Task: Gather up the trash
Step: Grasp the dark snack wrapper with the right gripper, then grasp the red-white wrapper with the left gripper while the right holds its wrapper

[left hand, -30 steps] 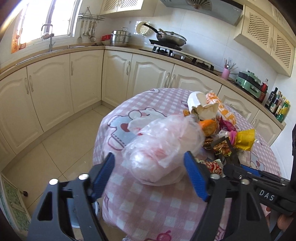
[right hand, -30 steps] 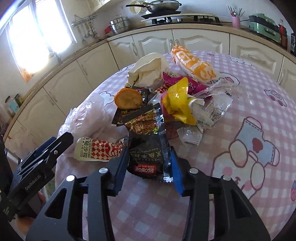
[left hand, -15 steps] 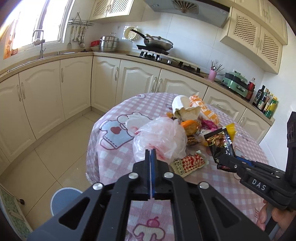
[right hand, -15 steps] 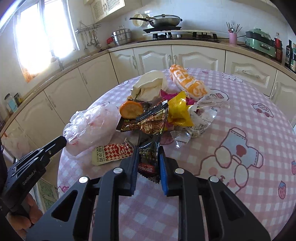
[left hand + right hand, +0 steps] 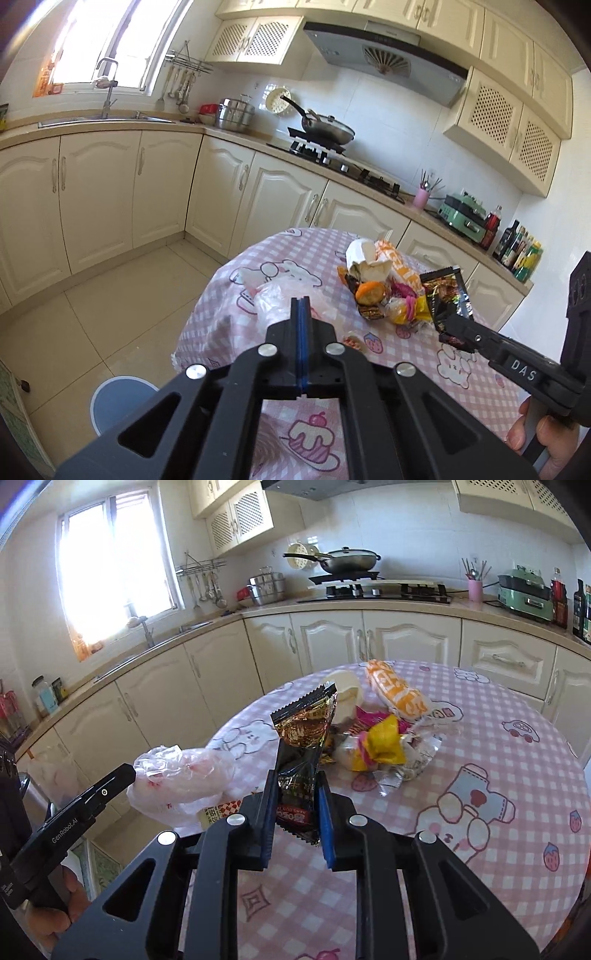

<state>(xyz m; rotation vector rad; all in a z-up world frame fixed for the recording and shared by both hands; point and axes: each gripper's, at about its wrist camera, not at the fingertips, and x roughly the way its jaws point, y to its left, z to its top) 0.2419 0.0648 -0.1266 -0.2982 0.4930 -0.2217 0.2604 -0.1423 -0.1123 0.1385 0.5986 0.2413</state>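
My left gripper (image 5: 301, 301) is shut on the clear plastic bag (image 5: 280, 295), lifted at the table's left edge; the bag also shows in the right wrist view (image 5: 181, 775). My right gripper (image 5: 297, 794) is shut on a black and gold snack wrapper (image 5: 304, 746), held upright above the table; it also shows in the left wrist view (image 5: 445, 295). A pile of wrappers (image 5: 380, 738) lies mid-table: a yellow one, an orange-and-white packet (image 5: 397, 694), crumpled white paper (image 5: 365, 260). A red-checked packet (image 5: 221, 810) lies near the bag.
The round table has a pink checked cloth (image 5: 480, 812). A blue-grey bin (image 5: 118, 398) stands on the floor left of the table. Cream cabinets (image 5: 92, 199) and a counter with stove and pan (image 5: 325, 129) run behind.
My left gripper closed on the plastic bag and lifted it. My right gripper closed on the black wrapper and raised it off the table. Both cameras rose and pulled back.
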